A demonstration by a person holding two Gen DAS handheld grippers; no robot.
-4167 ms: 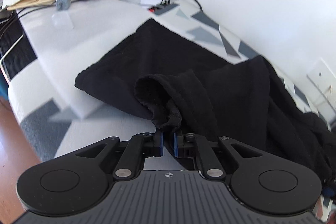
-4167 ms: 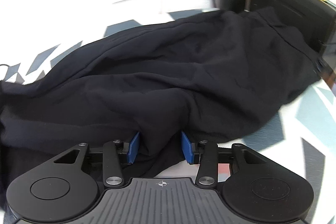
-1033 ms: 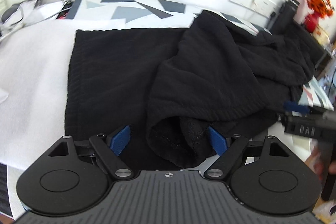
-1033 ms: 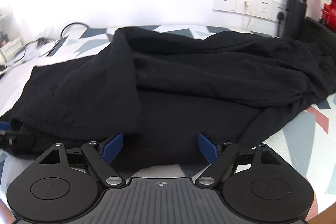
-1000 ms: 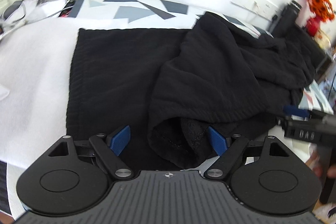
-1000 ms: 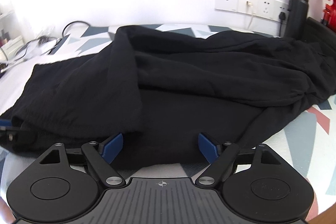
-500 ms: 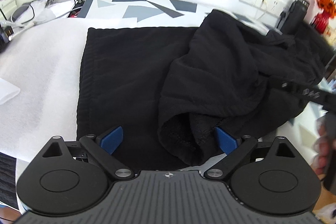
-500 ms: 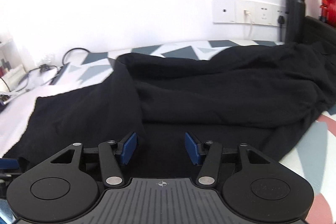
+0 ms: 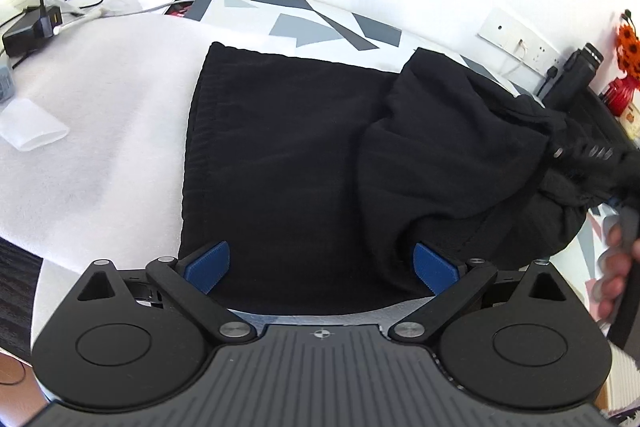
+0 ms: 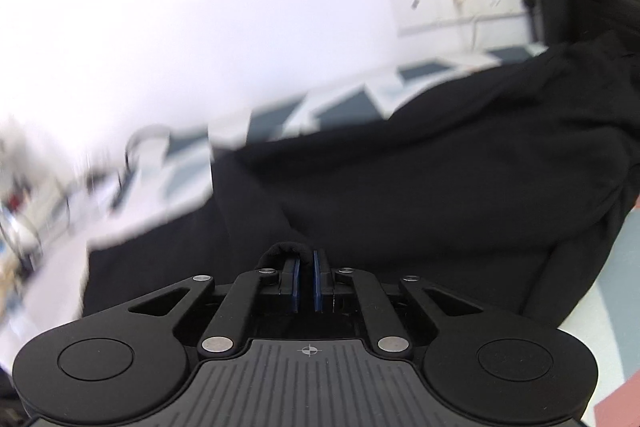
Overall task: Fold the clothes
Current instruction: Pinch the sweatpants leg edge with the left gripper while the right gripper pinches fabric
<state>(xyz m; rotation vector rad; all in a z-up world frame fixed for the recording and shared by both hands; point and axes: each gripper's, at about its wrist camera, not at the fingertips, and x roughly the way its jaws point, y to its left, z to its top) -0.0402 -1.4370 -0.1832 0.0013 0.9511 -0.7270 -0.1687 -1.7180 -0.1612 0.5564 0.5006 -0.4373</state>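
A black garment (image 9: pixel 304 155) lies on the white and grey patterned table (image 9: pixel 104 131), flat on its left half and bunched up on its right. My left gripper (image 9: pixel 320 267) is open, its blue pads either side of the garment's near hem. My right gripper (image 10: pixel 306 279) is shut on a fold of the black garment (image 10: pixel 420 183) and lifts it; the right wrist view is blurred. The right gripper also shows in the left wrist view (image 9: pixel 592 155), pinching the bunched cloth.
Cables and a black adapter (image 9: pixel 28 27) lie at the table's far left. A small clear plastic piece (image 9: pixel 32 129) lies on the white cloth. A dark bottle (image 9: pixel 572 75), wall sockets (image 9: pixel 516 39) and orange flowers (image 9: pixel 630 47) stand at the far right.
My right gripper has closed on a fold of the garment and lifted it. My left gripper stayed open and drew back a little from the hem.
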